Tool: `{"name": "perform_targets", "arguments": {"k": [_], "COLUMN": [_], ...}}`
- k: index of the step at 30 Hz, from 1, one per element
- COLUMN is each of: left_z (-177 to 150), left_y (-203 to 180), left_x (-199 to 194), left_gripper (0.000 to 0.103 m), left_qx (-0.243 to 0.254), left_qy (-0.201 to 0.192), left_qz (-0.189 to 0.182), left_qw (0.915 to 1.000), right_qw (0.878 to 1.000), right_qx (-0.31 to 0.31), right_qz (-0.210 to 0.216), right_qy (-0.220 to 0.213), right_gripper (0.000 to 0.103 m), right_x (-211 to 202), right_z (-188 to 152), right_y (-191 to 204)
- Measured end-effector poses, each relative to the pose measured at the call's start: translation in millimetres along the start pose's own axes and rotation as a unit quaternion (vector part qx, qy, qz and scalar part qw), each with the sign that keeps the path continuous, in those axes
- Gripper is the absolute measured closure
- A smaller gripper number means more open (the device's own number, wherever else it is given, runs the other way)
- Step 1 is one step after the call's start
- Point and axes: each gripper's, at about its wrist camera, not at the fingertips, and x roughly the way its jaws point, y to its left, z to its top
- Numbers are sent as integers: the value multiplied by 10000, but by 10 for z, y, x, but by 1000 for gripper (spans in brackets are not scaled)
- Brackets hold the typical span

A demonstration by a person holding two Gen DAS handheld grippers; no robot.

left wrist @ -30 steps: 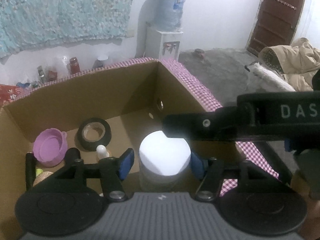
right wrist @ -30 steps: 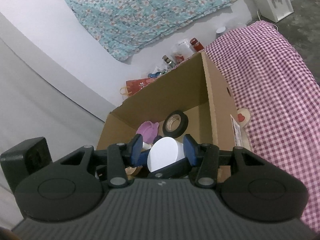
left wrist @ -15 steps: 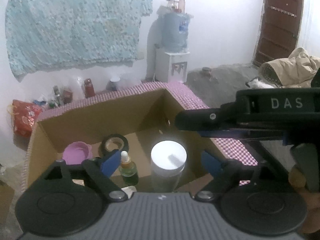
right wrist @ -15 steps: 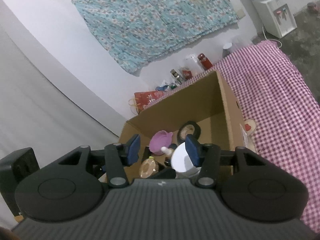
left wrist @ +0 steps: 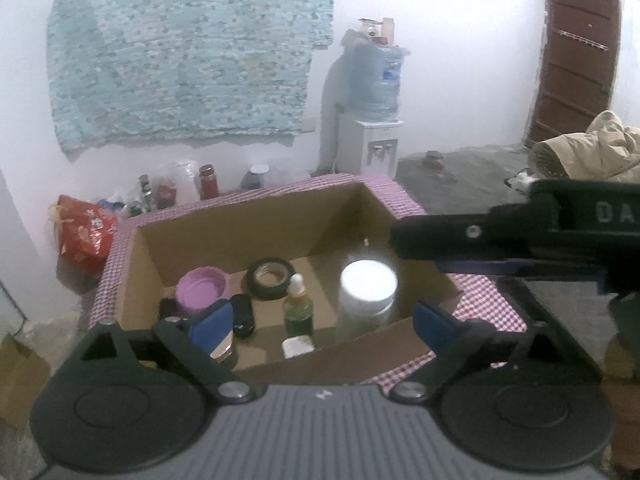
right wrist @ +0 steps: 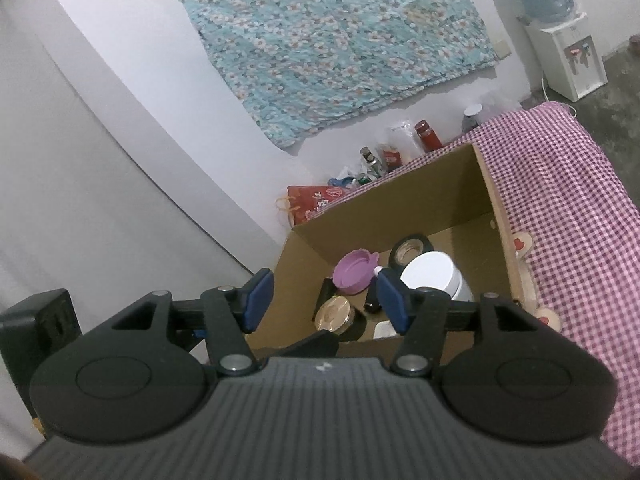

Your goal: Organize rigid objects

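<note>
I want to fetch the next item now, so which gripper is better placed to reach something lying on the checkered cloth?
Probably the right gripper: open, empty, with the checkered cloth on its side. The left gripper faces the cardboard box.

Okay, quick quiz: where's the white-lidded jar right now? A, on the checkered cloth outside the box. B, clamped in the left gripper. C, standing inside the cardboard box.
C: the white-lidded jar stands on the cardboard box floor beside the tape roll, clear of both open grippers.
</note>
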Motion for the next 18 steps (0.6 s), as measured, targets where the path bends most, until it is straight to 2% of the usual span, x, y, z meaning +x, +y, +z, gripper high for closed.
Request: {"name": "perform_targets", "arguments": {"k": [4, 8, 18], "left_z": [-80, -127, -230], "left_y": [118, 234, 449], "left_x": [-129, -234, -388], "left_gripper": [4, 1, 0], "left_qx": [-116, -230, -389], "left_qy": [-25, -66, -78], "left_qz": [118, 241, 442], "left_qw": [9999, 9994, 9982], "right_qw": [10000, 9997, 9985], "right_qx": [-71, -228, -459], "right_qz": [-16, -97, -255], "right_qy": [-16, -78, -157], "right_gripper": [42, 33, 24], "right_x": [-66, -139, -214], "right_z": [-55, -109, -224], "right_y": [125, 268, 497]}}
